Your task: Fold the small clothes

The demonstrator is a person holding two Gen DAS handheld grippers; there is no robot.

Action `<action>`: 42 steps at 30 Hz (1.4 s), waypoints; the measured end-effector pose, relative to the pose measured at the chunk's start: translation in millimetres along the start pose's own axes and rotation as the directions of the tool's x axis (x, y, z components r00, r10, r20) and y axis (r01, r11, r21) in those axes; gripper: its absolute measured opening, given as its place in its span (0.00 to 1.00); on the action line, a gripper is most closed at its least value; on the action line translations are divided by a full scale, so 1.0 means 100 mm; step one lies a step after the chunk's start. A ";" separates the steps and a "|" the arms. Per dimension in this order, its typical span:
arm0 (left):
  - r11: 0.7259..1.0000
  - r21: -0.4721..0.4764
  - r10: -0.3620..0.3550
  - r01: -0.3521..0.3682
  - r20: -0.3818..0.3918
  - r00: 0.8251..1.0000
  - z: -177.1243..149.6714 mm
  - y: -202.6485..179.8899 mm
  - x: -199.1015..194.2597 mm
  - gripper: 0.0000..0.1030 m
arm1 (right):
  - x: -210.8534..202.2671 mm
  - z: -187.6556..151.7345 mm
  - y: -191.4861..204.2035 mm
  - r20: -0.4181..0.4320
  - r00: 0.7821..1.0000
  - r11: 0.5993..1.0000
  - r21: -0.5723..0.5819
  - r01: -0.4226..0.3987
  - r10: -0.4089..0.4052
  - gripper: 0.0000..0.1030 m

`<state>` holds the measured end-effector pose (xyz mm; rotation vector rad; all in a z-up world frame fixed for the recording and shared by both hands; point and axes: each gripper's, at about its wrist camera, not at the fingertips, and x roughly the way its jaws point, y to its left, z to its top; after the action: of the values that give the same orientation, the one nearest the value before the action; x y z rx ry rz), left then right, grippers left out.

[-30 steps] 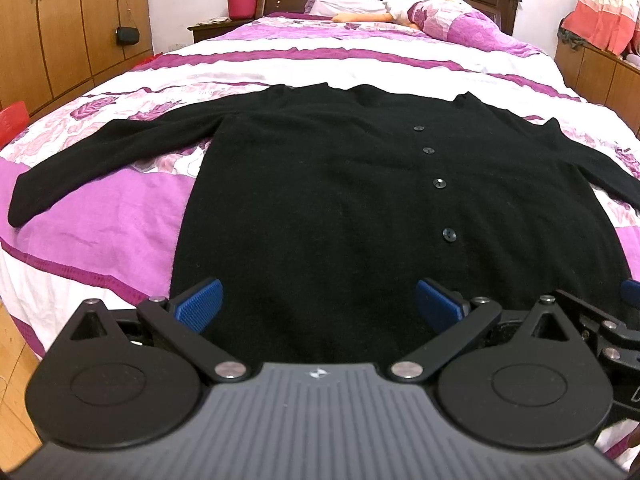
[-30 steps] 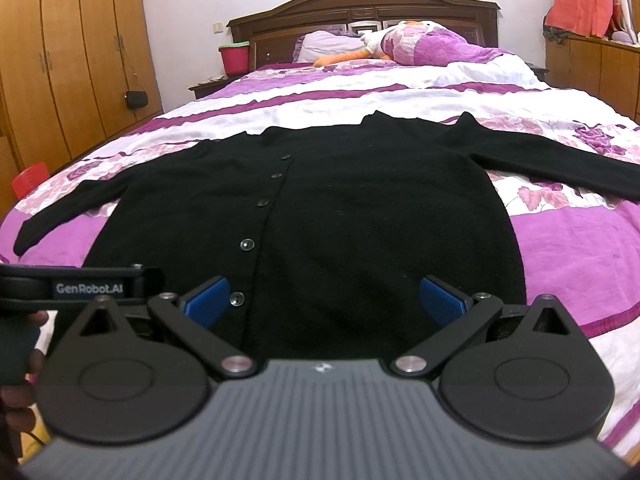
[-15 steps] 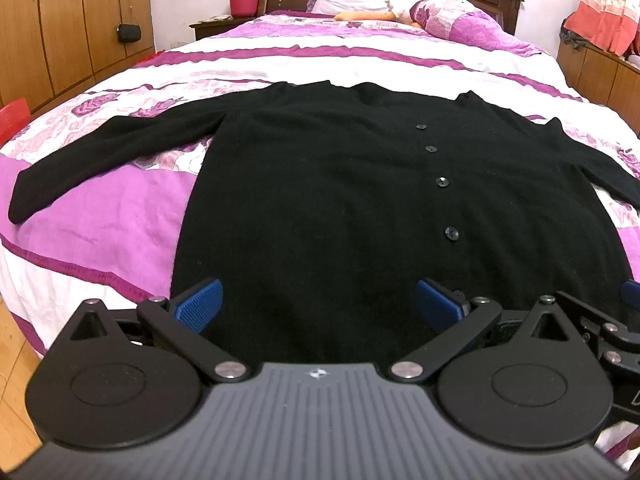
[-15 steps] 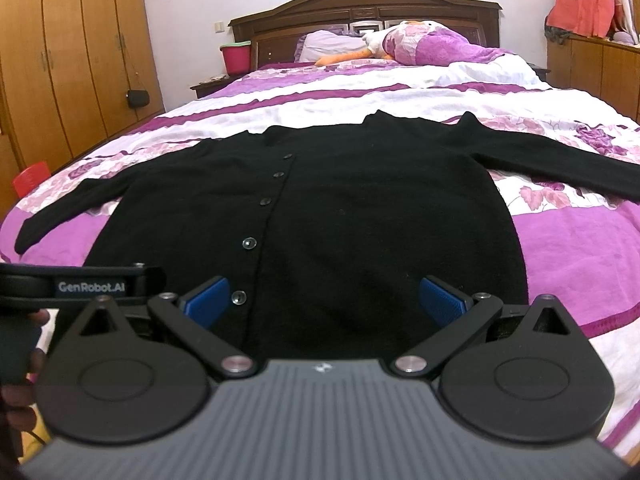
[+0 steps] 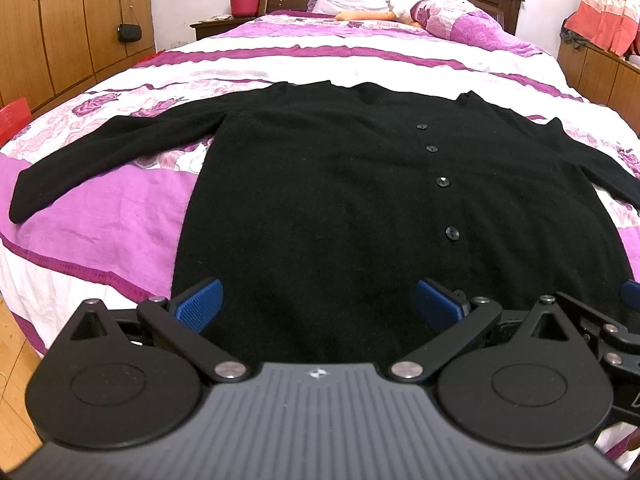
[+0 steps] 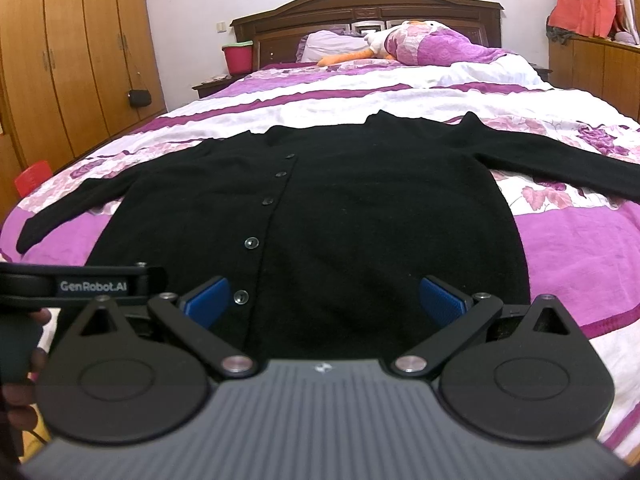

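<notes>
Flat on the bedspread [image 5: 120, 220] lies the black cardigan [image 5: 340, 200], soft and limp, so with left gripper [image 5: 316, 300] and right gripper [image 6: 324, 298] both spread wide, we judge its hem corners the best hold.

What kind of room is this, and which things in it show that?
Most likely a home bedroom: a large bed with a carved wooden headboard, pillows, and a wooden wardrobe along the wall. A black cardigan lies flat on the bed.

Cardigan [image 6: 360, 216] right sleeve cut off
</notes>
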<state>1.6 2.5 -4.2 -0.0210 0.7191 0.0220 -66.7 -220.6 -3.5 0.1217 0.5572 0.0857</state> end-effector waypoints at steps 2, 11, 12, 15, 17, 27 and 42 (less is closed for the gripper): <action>1.000 0.000 0.000 0.000 0.000 1.000 0.00 0.00 0.00 1.00 | 0.00 0.00 0.01 0.002 1.000 1.000 -0.002 -0.002 0.002 1.00; 1.000 0.001 0.000 0.000 -0.003 1.000 -0.01 0.00 0.00 1.00 | -0.02 -0.01 0.00 0.005 1.000 1.000 -0.001 -0.012 0.012 1.00; 1.000 0.001 0.000 0.000 -0.003 1.000 -0.01 0.01 0.01 1.00 | -0.02 -0.01 0.00 0.005 1.000 1.000 -0.001 -0.012 0.012 1.00; 1.000 0.002 0.001 -0.001 -0.002 1.000 -0.01 0.01 0.01 1.00 | -0.02 -0.02 0.00 0.006 1.000 1.000 0.000 -0.014 0.014 1.00; 1.000 0.002 0.000 0.000 -0.003 1.000 -0.01 0.01 0.01 1.00 | -0.02 -0.01 0.00 0.005 1.000 1.000 0.001 -0.015 0.015 1.00; 1.000 0.015 0.007 -0.006 -0.017 1.000 0.03 -0.04 0.08 1.00 | 0.03 -0.01 -0.06 -0.001 0.999 0.999 0.019 -0.049 0.049 1.00; 0.998 0.015 -0.054 0.055 -0.056 0.997 0.65 -0.17 0.48 1.00 | 0.24 0.42 -0.79 0.026 0.999 0.993 0.110 0.042 -0.045 1.00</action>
<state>81.2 -12.6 12.9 -0.0250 0.7738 -0.0365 -20.0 -299.6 8.5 0.2172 0.5360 0.0112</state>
